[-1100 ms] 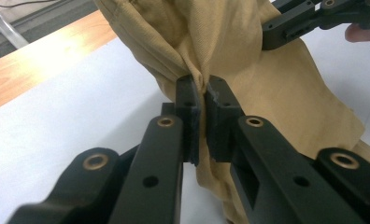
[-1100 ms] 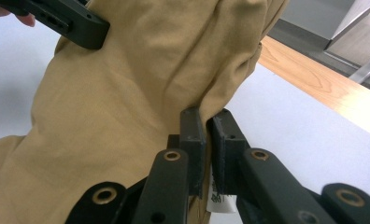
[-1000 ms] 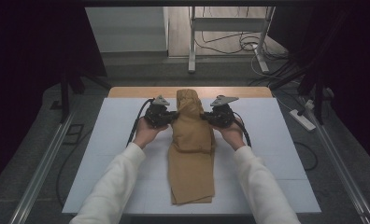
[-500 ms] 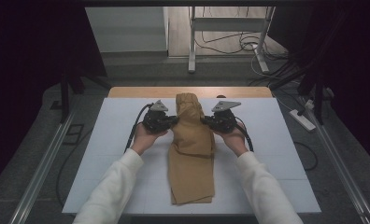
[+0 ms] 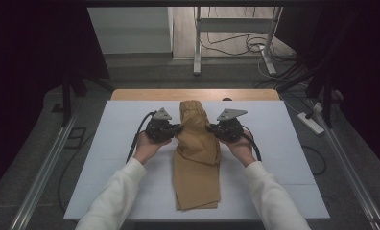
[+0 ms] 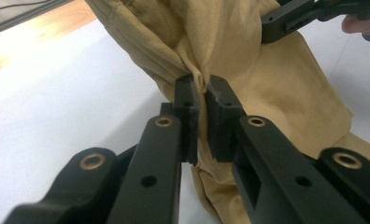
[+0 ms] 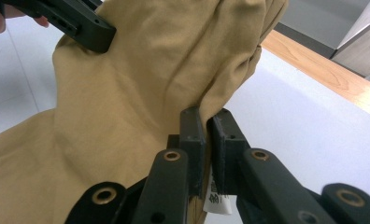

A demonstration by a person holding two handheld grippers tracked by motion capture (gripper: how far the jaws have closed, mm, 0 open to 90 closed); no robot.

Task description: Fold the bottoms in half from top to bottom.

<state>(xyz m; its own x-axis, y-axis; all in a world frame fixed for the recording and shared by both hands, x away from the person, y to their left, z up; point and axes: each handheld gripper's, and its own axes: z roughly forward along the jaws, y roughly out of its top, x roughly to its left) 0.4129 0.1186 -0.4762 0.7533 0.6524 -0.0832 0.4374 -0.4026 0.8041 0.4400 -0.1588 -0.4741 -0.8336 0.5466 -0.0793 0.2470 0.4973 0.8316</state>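
- A tan folded garment (image 5: 196, 153) is seen lying lengthwise down the middle of a white table top (image 5: 106, 158), its far end lifted and bunched between two hand-held grippers.
- The left gripper (image 5: 177, 128) is clamped on the garment's left edge, and the right gripper (image 5: 211, 128) on its right edge; in each gripper view the black jaws are pressed together on a pinch of cloth.
- The near part of the garment is left flat on the table, between two white sleeves (image 5: 116, 196) that come in from the bottom of the high view.
- A wooden strip (image 5: 145, 94) is shown along the table's far edge, with a grey floor, loose cables (image 5: 226, 43) and a metal stand (image 5: 196, 43) beyond it.
- A white power strip (image 5: 312, 123) is seen on the floor to the right of the table, well apart from the garment.
- In the left gripper view a gathered seam (image 6: 145, 49) is shown running into the jaws, with the other gripper's jaw (image 6: 290, 18) on the cloth farther off.
- In the right gripper view a small white label (image 7: 216, 201) with print too small to read is seen just under the jaws, a detail hidden from the high view.
- Nothing is seen standing between the grippers but the cloth itself.
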